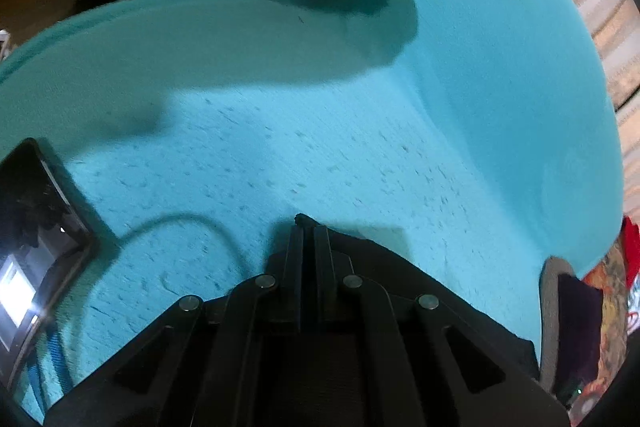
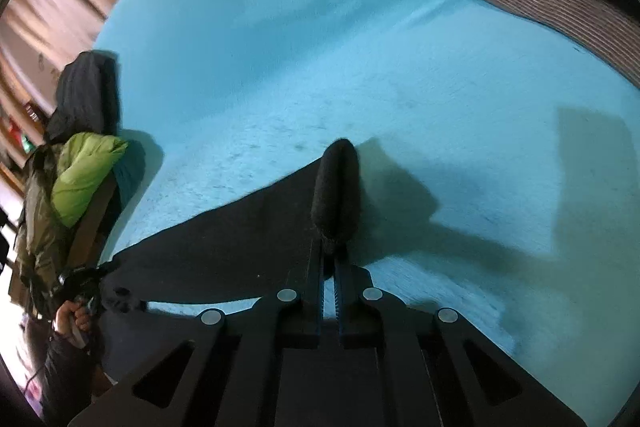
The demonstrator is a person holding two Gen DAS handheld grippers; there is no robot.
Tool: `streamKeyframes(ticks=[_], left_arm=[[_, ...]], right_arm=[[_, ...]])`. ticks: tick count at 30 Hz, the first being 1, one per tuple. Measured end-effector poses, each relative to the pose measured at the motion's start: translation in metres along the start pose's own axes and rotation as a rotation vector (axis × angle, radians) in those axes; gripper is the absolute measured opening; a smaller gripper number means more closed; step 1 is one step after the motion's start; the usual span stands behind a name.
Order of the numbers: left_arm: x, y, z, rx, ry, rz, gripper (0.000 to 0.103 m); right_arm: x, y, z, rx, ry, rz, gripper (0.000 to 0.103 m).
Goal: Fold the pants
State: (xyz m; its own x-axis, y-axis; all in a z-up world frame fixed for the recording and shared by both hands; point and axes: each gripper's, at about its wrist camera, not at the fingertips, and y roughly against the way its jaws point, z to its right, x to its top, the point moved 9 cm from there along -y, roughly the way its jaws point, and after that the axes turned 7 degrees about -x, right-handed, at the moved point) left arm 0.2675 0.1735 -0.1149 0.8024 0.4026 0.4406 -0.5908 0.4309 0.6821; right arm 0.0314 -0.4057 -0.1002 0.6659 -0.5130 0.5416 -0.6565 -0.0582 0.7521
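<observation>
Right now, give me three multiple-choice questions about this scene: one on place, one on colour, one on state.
1. Where is the green pillow in the right wrist view?
A. far left
B. centre
C. far right

2. What colour is the sheet?
A. red
B. turquoise
C. white

3. How is the right gripper?
A. wide open
B. shut on the pants
C. out of view

Answers: 1 A, it sits by the left edge. 2 B, turquoise fills both views. 3 B, dark cloth bunches at its closed tips.
</observation>
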Motion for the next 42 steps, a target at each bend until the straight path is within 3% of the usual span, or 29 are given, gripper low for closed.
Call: streamKeyframes(ticks=[3, 4, 5, 7, 8, 9, 11, 15, 19, 23, 29, 32, 35, 37, 39, 42], left_arm=[[-0.003, -0.001, 0.002, 0.006, -0.009, -0.007, 0.002], [-0.003, 0.0, 0.001, 0.002, -0.002, -0.005, 0.003], [-0.003, 0.0, 0.0, -0.002, 0.004, -0.002, 0.003], [-0.004, 0.001, -0.003, -0.012, 0.015, 0.001, 0.003], [-0.005, 0.001, -0.004, -0.019, 0.021, 0.003, 0.003], [-0.006, 0.001, -0.005, -0.023, 0.023, 0.004, 0.003], [-0.005, 0.001, -0.003, -0.02, 0.018, 0.007, 0.003], [-0.006, 0.001, -0.002, -0.009, 0.009, 0.013, 0.003], [-0.007, 0.002, -0.004, -0.015, 0.019, 0.016, 0.005], [-0.005, 0.001, -0.004, -0.017, 0.025, 0.02, 0.006], [-0.006, 0.002, -0.004, -0.033, 0.025, 0.02, 0.009], [-0.005, 0.001, -0.002, -0.071, 0.032, 0.019, 0.02], [-0.006, 0.001, 0.008, -0.139, 0.019, 0.023, 0.051], [-0.007, 0.0, 0.021, -0.169, -0.018, 0.023, 0.076], [-0.009, -0.003, 0.029, -0.152, -0.063, 0.016, 0.084], [-0.008, -0.005, 0.033, -0.126, -0.093, 0.022, 0.086]], right_arm=[[-0.011, -0.014, 0.015, -0.024, -0.042, -0.08, 0.003], [-0.007, -0.012, 0.018, -0.038, -0.066, -0.059, 0.004], [-0.003, -0.01, 0.022, -0.08, -0.07, -0.031, 0.012], [0.01, 0.0, 0.034, -0.21, -0.077, 0.043, 0.019], [0.022, 0.008, 0.034, -0.214, -0.087, 0.097, 0.022], [0.032, 0.013, 0.03, -0.193, -0.091, 0.127, 0.032], [0.053, 0.014, 0.013, -0.119, -0.088, 0.141, 0.042], [0.071, -0.018, -0.008, -0.017, -0.106, 0.043, 0.042], [0.067, -0.056, 0.0, -0.032, -0.121, -0.069, 0.035], [0.073, -0.062, 0.001, -0.052, -0.094, -0.054, 0.033], [0.068, -0.067, -0.002, -0.012, -0.074, -0.061, 0.027], [0.065, -0.073, -0.003, -0.02, -0.047, -0.069, 0.023], [0.067, -0.074, -0.001, -0.055, -0.023, -0.052, 0.008], [0.065, -0.073, 0.0, -0.065, -0.015, -0.038, 0.004], [0.064, -0.074, -0.003, -0.08, -0.001, -0.02, 0.003], [0.064, -0.074, -0.007, -0.089, 0.016, -0.004, 0.002]])
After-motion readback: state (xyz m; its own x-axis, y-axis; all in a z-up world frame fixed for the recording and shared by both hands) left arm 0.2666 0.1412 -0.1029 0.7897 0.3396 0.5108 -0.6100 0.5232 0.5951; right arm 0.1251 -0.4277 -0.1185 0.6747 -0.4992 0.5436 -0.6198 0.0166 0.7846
